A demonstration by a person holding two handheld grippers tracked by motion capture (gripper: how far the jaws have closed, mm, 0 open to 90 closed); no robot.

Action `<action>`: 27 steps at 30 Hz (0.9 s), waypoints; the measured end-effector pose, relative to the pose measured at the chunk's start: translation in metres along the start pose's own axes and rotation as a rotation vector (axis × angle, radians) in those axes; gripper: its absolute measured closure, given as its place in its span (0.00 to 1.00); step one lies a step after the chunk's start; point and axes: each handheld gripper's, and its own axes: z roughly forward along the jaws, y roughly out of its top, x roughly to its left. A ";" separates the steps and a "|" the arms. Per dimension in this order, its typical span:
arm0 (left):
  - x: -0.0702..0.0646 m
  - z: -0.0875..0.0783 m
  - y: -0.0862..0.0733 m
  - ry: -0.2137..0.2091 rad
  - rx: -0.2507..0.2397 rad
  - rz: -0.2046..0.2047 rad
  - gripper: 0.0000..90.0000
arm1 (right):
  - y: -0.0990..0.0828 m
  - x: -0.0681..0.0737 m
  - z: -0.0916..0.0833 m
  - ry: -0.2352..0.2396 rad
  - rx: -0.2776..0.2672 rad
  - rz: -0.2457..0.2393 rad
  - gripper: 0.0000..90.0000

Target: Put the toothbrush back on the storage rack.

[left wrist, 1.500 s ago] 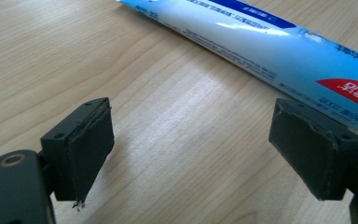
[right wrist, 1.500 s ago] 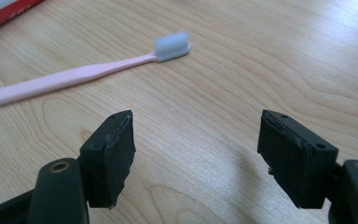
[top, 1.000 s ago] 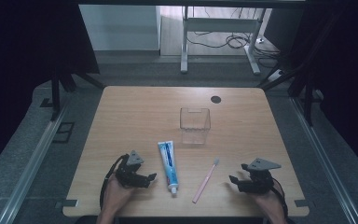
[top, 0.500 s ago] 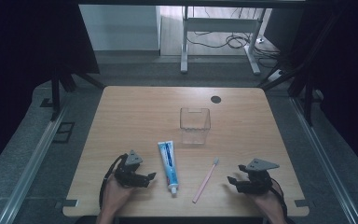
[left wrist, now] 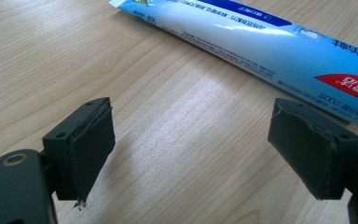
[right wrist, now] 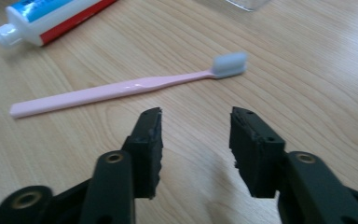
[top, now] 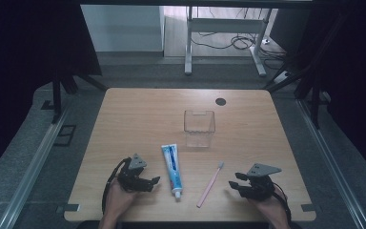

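A blue and white toothpaste tube [top: 171,167] lies on the wooden table [top: 138,114], cap toward the front edge. To its right a pink toothbrush [top: 210,185] lies at a slant with its bristles at the far end. My left gripper [top: 155,180] rests just left of the tube with its jaws wide open and nothing between them; the left gripper view shows this gripper [left wrist: 196,126] near the tube [left wrist: 261,42]. My right gripper [top: 232,180] sits right of the brush. Its jaws [right wrist: 196,121] have just been closing, stand part open and empty, a little short of the brush [right wrist: 121,91].
A clear square cup [top: 199,128] stands upright behind the tube and brush, near the table's middle. A dark round hole [top: 220,101] marks the far right of the tabletop. A metal desk frame and cables stand on the floor beyond the table.
The right gripper's jaws stand closer together than before. Both hands, the tube, the brush and the cup stay where they were.
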 end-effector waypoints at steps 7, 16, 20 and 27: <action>-0.001 0.000 0.000 -0.001 -0.002 0.005 0.16 | 0.005 0.011 0.006 0.076 0.012 -0.010 0.87; -0.001 0.001 0.000 -0.004 0.000 0.010 0.16 | 0.014 0.031 0.017 0.141 0.011 -0.062 1.00; -0.002 0.002 0.000 -0.004 0.000 0.013 0.16 | 0.019 0.038 0.023 0.168 0.015 -0.050 1.00; -0.002 0.001 0.000 -0.002 0.000 0.013 0.16 | 0.026 0.054 0.036 0.201 0.046 -0.086 1.00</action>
